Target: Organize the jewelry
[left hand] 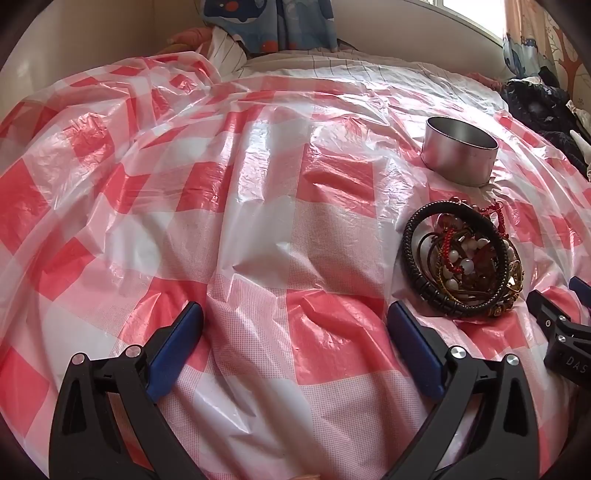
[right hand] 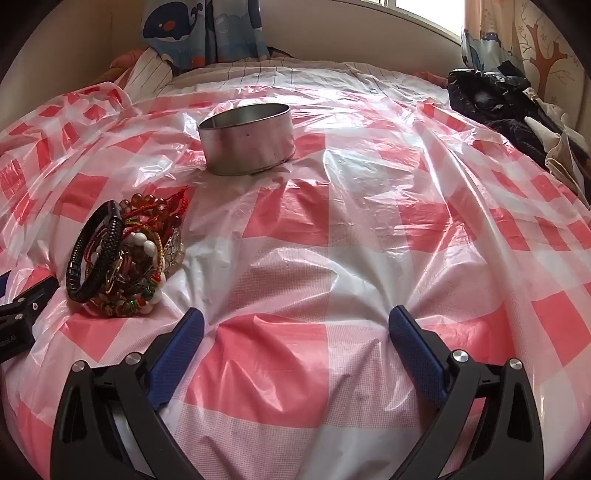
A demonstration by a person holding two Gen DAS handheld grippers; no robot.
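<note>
Crinkled red-checked plastic sheet, whale curtain behind

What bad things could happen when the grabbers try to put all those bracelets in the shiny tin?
The tangled heap of beaded and corded bracelets looks knotted, so lifting one, such as the black braided bracelet, might drag others along.

The round silver metal tin sits on a wrinkled, slippery-looking red-and-white checked plastic sheet, so a bump could slide or tip it.

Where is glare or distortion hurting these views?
Left wrist view: window light blows out the top right, and sheen streaks the red-and-white checked plastic sheet. Right wrist view: similar sheen, fisheye bending the edges; the round silver metal tin and tangled bracelet pile stay sharp.
</note>
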